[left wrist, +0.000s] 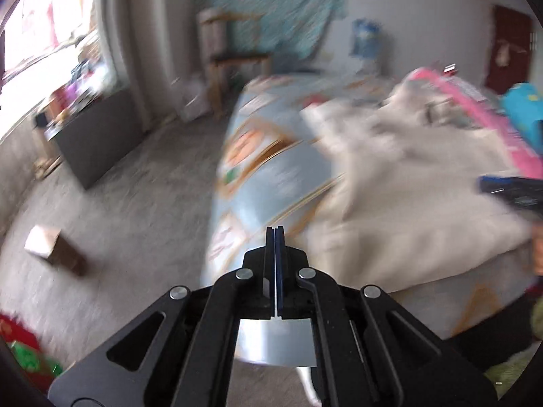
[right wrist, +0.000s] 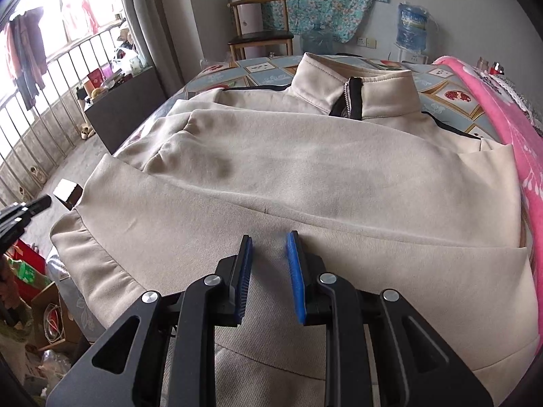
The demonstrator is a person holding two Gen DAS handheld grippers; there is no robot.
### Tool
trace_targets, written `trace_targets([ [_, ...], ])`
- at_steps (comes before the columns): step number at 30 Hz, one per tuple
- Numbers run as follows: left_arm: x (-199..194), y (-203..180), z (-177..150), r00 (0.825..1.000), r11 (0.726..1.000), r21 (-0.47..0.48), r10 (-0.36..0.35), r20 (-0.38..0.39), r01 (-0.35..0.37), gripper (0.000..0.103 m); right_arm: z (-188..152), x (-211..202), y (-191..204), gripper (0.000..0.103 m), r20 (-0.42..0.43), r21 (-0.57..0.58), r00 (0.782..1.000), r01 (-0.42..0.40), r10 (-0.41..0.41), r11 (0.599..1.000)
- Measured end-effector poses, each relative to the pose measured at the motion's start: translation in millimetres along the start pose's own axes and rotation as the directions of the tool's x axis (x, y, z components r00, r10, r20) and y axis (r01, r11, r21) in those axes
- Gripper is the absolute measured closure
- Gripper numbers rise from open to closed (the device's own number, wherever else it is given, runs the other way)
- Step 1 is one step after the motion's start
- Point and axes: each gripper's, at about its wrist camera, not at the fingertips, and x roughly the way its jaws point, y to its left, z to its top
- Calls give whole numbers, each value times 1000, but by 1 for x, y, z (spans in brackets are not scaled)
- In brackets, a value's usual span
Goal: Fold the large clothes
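A large cream jacket with a zip collar lies spread on the bed, its sleeves folded across the body. My right gripper hangs just over the near hem; its blue pads stand apart and the cloth between them lies flat. In the blurred left wrist view the jacket lies to the right. My left gripper is shut with nothing in it, off the jacket's left edge above the bed's side. Its dark tip shows at the left border of the right wrist view.
A patterned blue sheet covers the bed, and a pink blanket lies along its right side. A cardboard box stands on the floor to the left. A dark cabinet, a wooden chair and water bottles stand farther back.
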Motion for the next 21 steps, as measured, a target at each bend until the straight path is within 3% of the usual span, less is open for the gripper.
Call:
trace_targets([
  [2, -5, -24, 7, 994, 994, 26, -111, 21, 111, 101, 0, 0, -1, 82, -1, 3, 1000, -4, 4, 1000],
  [5, 6, -52, 17, 978, 977, 52, -209, -1, 209, 101, 1, 0, -2, 82, -2, 11, 1000, -15, 15, 1000],
  [8, 24, -81, 30, 954, 951, 79, -300, -9, 299, 101, 2, 1, -4, 82, -8, 16, 999, -31, 31, 999],
  [11, 54, -121, 41, 924, 918, 108, -376, -71, 382, 101, 4, 0, -10, 82, -19, 37, 998, -66, 67, 997],
  [15, 106, -142, 37, 900, 911, 63, -390, -196, 408, 101, 3, -1, -18, 82, -22, 58, 993, -113, 115, 992],
  [18, 116, -132, 37, 868, 888, -37, -457, -195, 459, 101, 1, -5, -20, 82, -14, 60, 994, -110, 111, 992],
  [21, 122, -130, 38, 850, 873, -57, -484, -205, 484, 101, -2, -27, -17, 82, 35, 49, 995, -92, 91, 995],
])
